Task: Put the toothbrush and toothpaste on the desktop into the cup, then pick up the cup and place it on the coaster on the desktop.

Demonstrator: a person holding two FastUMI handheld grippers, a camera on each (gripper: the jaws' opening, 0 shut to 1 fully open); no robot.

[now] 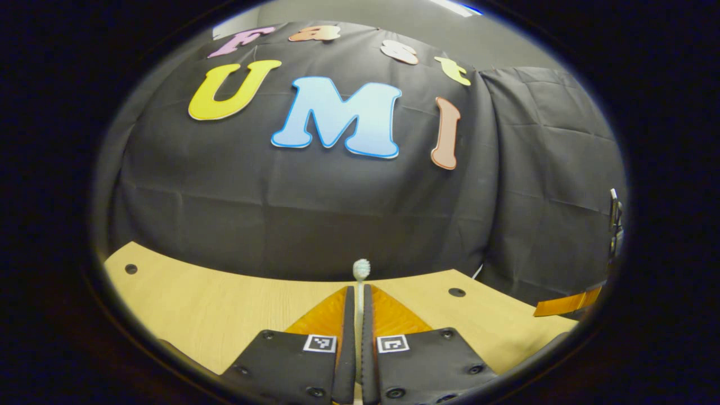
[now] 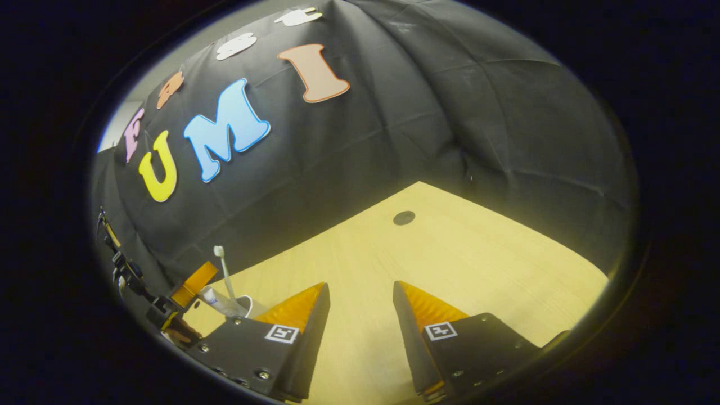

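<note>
Wooden desktop [image 1: 197,304], lower frame — left gripper [image 1: 358,292] clamped on light, stiff toothbrush [image 1: 360,270], handle low; right gripper [image 2: 360,292] jaws apart; cup [image 2: 250,306] lower left.

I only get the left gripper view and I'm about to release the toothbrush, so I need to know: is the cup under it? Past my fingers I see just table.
Observer: In the right gripper view the cup stands on the table, and the toothbrush rises upright right at it. I cannot tell whether its lower end is inside.
Operator: Is the toothpaste in?
Observer: The toothpaste tube leans out over the cup's rim, so it looks to be in.
Operator: Is the other gripper in my way?
Observer: No. The right gripper is open over the table, off to one side of the cup, holding nothing.
</note>
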